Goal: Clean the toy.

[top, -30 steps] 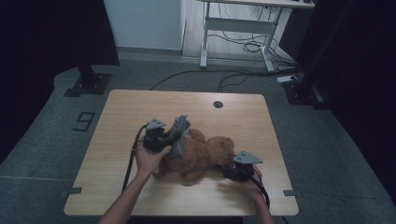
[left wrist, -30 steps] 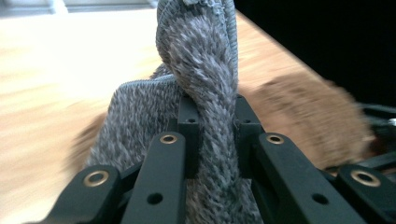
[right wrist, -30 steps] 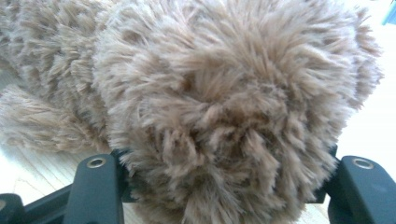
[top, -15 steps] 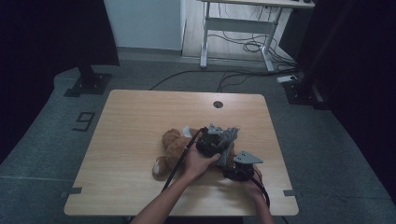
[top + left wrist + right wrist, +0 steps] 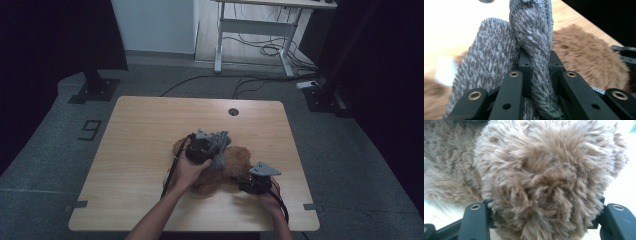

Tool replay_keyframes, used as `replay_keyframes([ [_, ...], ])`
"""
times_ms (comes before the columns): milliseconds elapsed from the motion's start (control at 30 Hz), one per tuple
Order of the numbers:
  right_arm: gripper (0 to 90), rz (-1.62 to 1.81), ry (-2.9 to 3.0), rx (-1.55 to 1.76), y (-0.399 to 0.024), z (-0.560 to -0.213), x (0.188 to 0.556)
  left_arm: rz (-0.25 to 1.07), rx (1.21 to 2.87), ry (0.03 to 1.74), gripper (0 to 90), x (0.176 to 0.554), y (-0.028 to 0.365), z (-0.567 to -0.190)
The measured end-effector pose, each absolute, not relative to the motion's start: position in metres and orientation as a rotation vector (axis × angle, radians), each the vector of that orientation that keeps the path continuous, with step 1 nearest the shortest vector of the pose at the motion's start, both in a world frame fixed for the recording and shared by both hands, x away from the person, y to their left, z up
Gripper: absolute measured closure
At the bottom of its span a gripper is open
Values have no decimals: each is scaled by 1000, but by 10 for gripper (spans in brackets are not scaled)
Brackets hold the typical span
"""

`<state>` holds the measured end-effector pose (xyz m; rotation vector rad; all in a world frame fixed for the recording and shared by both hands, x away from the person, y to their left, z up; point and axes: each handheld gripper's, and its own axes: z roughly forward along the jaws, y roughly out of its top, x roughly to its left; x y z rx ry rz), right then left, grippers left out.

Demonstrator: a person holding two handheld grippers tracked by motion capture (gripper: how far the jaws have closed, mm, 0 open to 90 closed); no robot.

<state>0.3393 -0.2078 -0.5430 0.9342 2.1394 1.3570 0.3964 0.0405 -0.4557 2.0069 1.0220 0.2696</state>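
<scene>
Wooden table (image 5: 140, 150) under me: my left gripper (image 5: 202, 149), clamped on the grey cloth (image 5: 534, 37), has swung back from the right over the brown teddy bear (image 5: 235, 165) mid-table, whose limb my right gripper (image 5: 255, 182) grips, so dressing looks underway.

Brown plush teddy bear (image 5: 235, 167) lay on the wooden table's near-centre, fur shaggy, one rounded limb (image 5: 544, 182) wedged between the right-hand jaws. Grey fuzzy cloth (image 5: 534, 45), stitched hem at its edge, was bunched in a fold and draped over the bear's upper body.
</scene>
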Motion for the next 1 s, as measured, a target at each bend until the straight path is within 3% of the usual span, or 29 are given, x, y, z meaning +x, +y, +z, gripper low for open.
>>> replay_keyframes([
  [267, 357, 1356, 2141, 931, -209, -543, 340, 259, 1944, 1161, 774, 407, 96, -458],
  [467, 357, 1361, 2136, 937, -208, -544, 340, 247, 1900, 1260, 776, 409, 140, -484],
  [733, 358, 1368, 2133, 945, -209, -544, 340, 293, 1930, 1315, 776, 403, 163, -502],
  [1000, 357, 1371, 2132, 951, -210, -545, 341, 333, 1899, 1227, 776, 396, 153, -463],
])
